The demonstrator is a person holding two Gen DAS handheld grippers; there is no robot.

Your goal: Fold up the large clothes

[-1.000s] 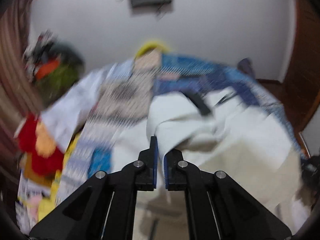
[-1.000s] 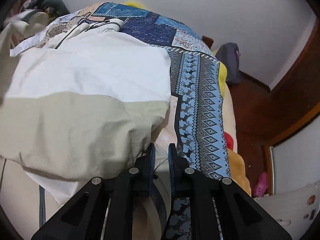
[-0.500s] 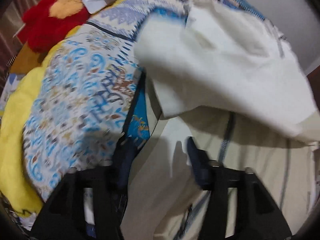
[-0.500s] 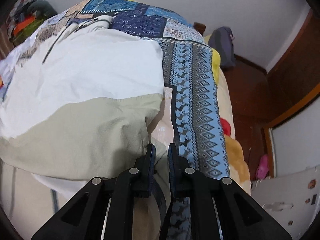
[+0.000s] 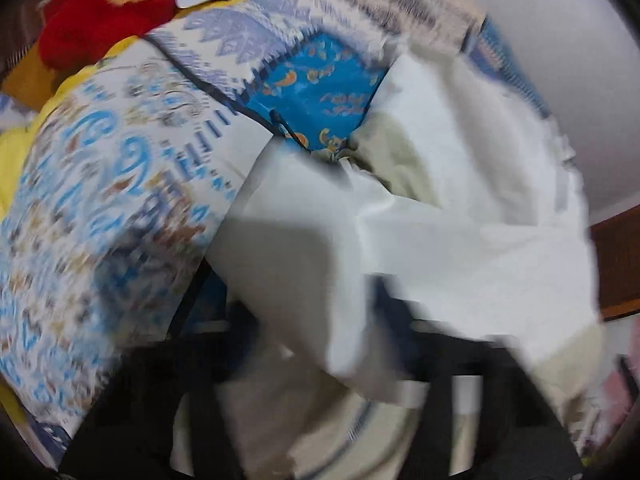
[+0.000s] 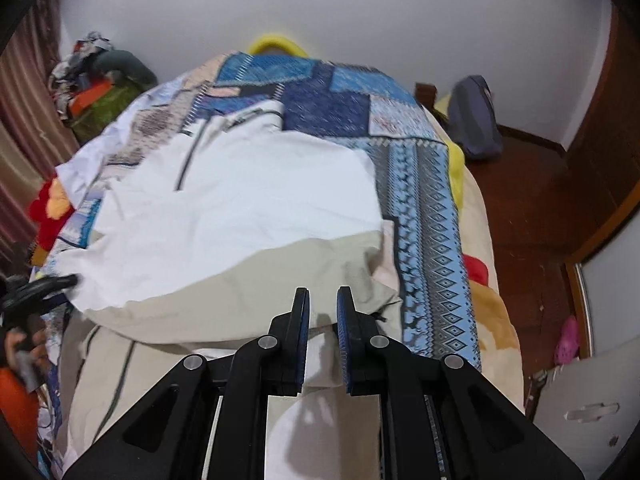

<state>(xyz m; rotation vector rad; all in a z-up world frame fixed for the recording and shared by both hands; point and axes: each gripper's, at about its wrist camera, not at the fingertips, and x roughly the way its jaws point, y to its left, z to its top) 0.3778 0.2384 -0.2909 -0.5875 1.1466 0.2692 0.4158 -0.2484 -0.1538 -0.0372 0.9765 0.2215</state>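
Patchwork bedding (image 6: 424, 208) on a bed backs the work. Garment (image 6: 240, 208), white and beige, lies spread at centre, its folded edge from 9 to 3 o'clock. Judged light, limp, non-slip; take it at corners or hems.

Right gripper (image 6: 323, 312): jaws nearly together, nothing visibly clamped. Left gripper (image 5: 304, 320): blurred, jaws just closing around cloth; whether it grips cannot be told. Plush toy (image 5: 100, 20) sits at 11 o'clock.

White and beige garment (image 6: 240, 216) on a blue patchwork bedspread (image 6: 424, 216) with diamond borders; red-and-orange plush toy (image 5: 92, 12) beside it
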